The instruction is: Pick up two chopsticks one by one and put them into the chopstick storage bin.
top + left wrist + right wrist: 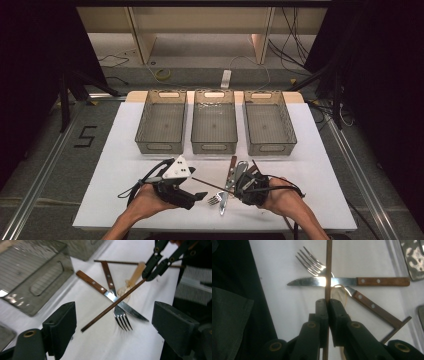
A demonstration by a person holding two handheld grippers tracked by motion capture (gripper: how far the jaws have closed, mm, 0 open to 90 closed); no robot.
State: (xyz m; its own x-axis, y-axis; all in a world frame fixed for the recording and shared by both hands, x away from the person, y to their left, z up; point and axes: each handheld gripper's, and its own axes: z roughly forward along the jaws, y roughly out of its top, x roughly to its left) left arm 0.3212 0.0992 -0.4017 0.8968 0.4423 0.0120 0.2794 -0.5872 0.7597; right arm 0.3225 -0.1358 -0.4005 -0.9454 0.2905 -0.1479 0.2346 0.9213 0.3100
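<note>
My right gripper [328, 305] is shut on a dark wooden chopstick [328, 265] and holds it above a small pile of cutlery. In the high view that chopstick [212, 185] sticks out leftward from the right gripper [239, 189]. Under it lie a wooden-handled knife [382, 281], a wooden-handled fork [312, 262], a clear plastic spoon [132, 280] and a second chopstick [115, 262]. My left gripper [116, 323] stands open just left of the pile, nothing between its jaws, and faces the held chopstick [110, 308]. In the high view the left gripper [200, 194] carries a grey plate.
Three grey see-through bins [161, 145] [214, 146] [268, 147] stand side by side at the back of the white table cover [110, 170]. One bin [37, 277] is close on the left in the left gripper view. Cables trail from both grippers.
</note>
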